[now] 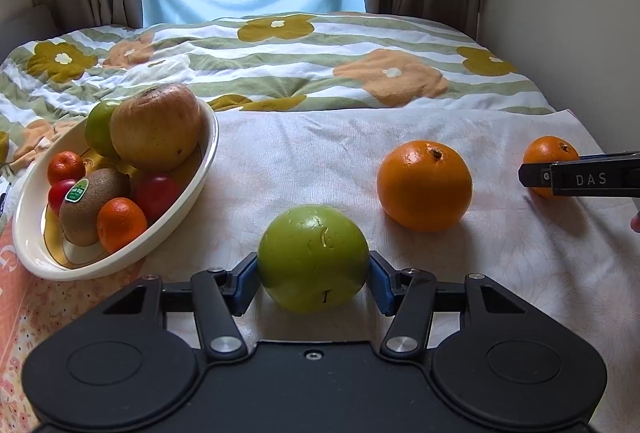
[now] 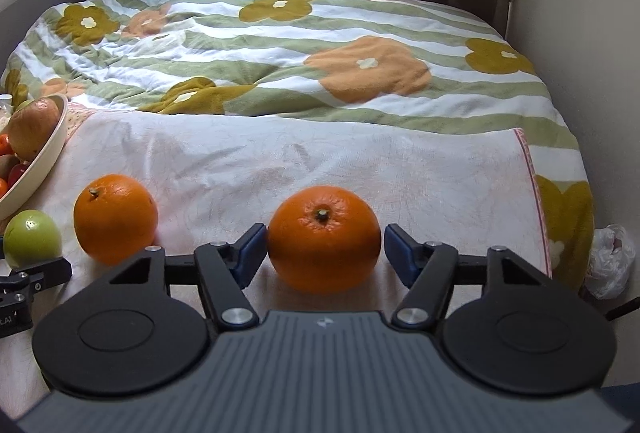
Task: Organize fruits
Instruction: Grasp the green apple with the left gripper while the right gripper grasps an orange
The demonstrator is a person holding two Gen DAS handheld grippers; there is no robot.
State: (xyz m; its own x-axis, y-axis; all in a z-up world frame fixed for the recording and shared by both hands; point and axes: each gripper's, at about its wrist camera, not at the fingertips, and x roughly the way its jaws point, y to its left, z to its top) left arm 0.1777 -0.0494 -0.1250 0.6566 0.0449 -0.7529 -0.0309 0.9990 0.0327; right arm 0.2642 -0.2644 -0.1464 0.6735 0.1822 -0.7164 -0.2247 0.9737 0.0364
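Observation:
My left gripper [image 1: 313, 273] is shut on a green apple [image 1: 313, 257] that sits on the pale cloth; both blue pads touch its sides. My right gripper [image 2: 324, 253] is open around an orange [image 2: 324, 237], with a gap on each side. A second orange [image 1: 425, 185] lies between the two, also in the right wrist view [image 2: 115, 217]. A white oval bowl [image 1: 182, 211] at the left holds a large yellow-brown apple [image 1: 156, 127], a green fruit, a kiwi [image 1: 90, 199], small tangerines and red tomatoes.
The fruits lie on a pale pink cloth [image 2: 320, 161] spread over a bed with a flowered, striped quilt [image 2: 280, 53]. Walls stand close at the right; curtains and a window are behind. A white plastic bag [image 2: 610, 261] lies at the bed's right side.

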